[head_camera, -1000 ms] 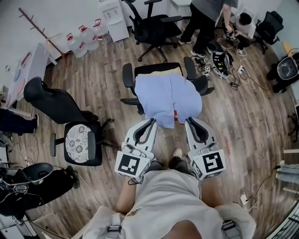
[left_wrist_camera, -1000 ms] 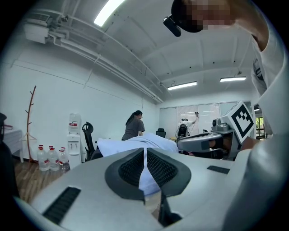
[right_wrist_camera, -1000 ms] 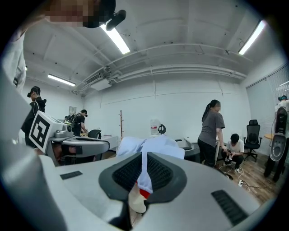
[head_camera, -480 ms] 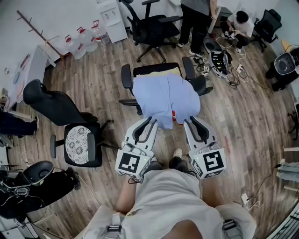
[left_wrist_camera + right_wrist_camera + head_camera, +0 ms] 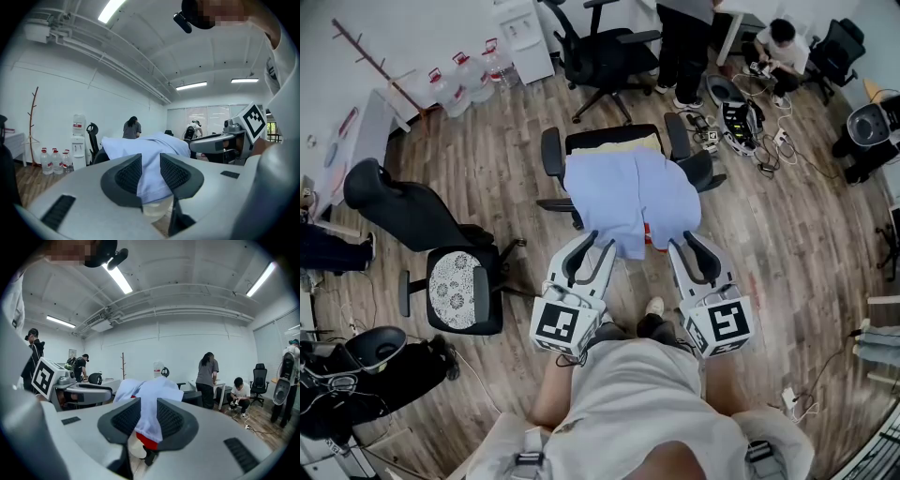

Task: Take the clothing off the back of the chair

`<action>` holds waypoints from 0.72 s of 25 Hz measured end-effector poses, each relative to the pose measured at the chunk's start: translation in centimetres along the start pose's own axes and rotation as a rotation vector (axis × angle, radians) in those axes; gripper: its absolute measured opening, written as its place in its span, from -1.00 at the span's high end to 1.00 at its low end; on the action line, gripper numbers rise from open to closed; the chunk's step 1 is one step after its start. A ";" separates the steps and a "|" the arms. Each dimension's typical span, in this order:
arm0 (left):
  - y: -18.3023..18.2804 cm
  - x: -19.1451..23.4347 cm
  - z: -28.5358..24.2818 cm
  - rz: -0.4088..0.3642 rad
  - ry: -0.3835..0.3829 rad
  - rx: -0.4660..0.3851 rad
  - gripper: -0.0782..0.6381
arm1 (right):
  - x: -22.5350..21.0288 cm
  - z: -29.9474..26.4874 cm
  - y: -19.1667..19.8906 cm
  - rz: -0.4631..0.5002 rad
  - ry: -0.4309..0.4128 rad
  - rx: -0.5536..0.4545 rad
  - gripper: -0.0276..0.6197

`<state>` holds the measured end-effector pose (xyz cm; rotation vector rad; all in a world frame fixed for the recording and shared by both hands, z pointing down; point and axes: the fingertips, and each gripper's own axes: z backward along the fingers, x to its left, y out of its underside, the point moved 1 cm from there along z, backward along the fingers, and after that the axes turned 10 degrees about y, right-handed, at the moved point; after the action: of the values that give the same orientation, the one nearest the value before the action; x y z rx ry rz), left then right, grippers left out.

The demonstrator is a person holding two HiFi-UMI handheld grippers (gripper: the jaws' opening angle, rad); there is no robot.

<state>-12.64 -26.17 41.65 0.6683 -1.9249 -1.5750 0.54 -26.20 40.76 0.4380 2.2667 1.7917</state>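
Clothing (image 5: 628, 197): pale blue, draped over back of black office chair (image 5: 550, 155), hanging down the side nearest the person, lower hem reaching toward both grippers. Cream-yellow fabric (image 5: 614, 142) on chair seat beyond. Small red item (image 5: 650, 239) peeking out under hem on right side.

Left gripper (image 5: 603, 241): held close to level, tips at lower left corner of hem. Jaws parted, having just been opening. Blue cloth showing in gap between ribbed pads (image 5: 129, 173), not clamped.

Right gripper (image 5: 682, 241): alongside, tips at lower right edge of hem. Jaws likewise parted, having just been opening. Strip of blue cloth and the red item seen in gap, pads not pressing on either.

Marker cubes (image 5: 562, 323) facing up toward head camera.

Surroundings:
- wooden floor (image 5: 769, 234)
- second black chair (image 5: 455, 286) with patterned seat cushion, to left and well apart
- water bottles (image 5: 464, 80) beside white dispenser (image 5: 525, 33) at far wall
- bare coat stand (image 5: 380, 61) at upper left
- people (image 5: 680, 47) at far end of room, one low on the floor among cables
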 end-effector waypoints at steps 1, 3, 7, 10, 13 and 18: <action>0.0 0.1 0.0 0.001 -0.002 0.002 0.44 | -0.1 0.0 0.0 -0.002 0.003 0.002 0.55; 0.0 0.3 -0.1 0.005 -0.007 0.006 0.43 | -0.2 -0.1 0.0 -0.004 0.006 0.006 0.54; 0.3 0.7 -0.1 0.009 -0.016 0.013 0.38 | -0.4 -0.2 0.2 -0.007 0.012 0.009 0.51; 0.4 0.8 -0.2 0.012 -0.021 0.016 0.36 | -0.7 -0.3 0.3 -0.012 0.017 0.012 0.49; 0.6 0.9 -0.3 0.013 -0.023 0.023 0.33 | -0.9 -0.3 0.5 -0.020 0.023 0.015 0.47; 1.0 1.0 -0.4 0.019 -0.023 0.038 0.25 | -1.3 -0.3 0.7 -0.021 0.040 0.026 0.36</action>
<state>-13.09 -26.96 42.84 0.6484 -1.9770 -1.5445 1.68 -26.83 41.49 0.3852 2.3153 1.7779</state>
